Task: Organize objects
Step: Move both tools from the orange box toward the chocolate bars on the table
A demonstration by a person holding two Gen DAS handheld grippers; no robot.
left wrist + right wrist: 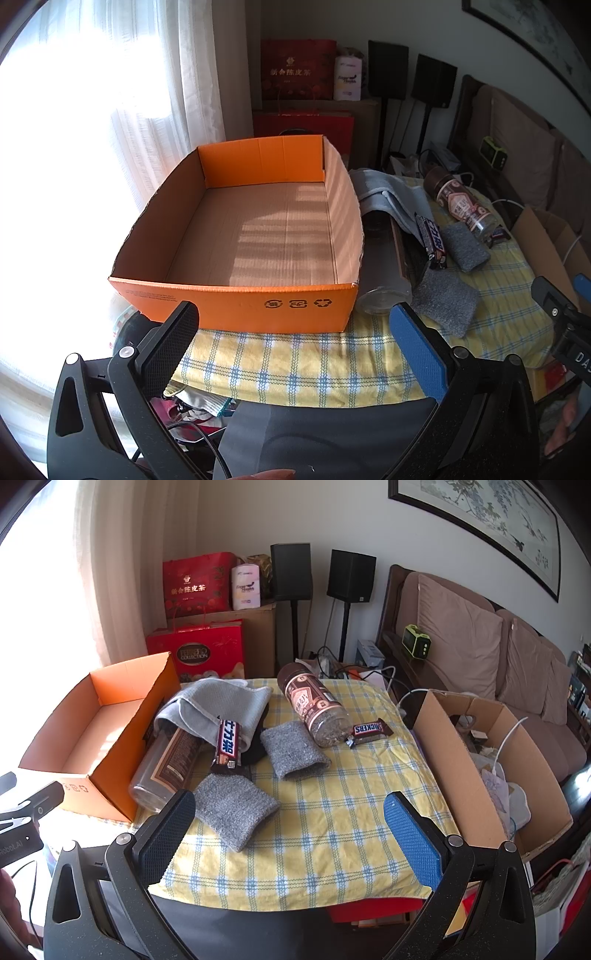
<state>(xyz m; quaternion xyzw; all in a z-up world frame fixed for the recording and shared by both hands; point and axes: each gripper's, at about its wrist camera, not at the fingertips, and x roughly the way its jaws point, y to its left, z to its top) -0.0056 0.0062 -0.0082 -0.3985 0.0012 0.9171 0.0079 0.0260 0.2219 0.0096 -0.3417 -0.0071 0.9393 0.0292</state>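
The right gripper (288, 834) is hanging spread and empty; the near grey pad (234, 812) is lying just ahead, leftward, its long axis slanting; the left gripper (295, 332), equally spread, is facing the orange box (240, 295).

clear jar (162, 764) ahead-left of the right jaws half buried under grey towel (218, 705), its lid end hidden, window (74, 166) left of the left jaws blown out white, wall painting (480, 528) cut by frame edge, brown box (480, 746) contents unclear
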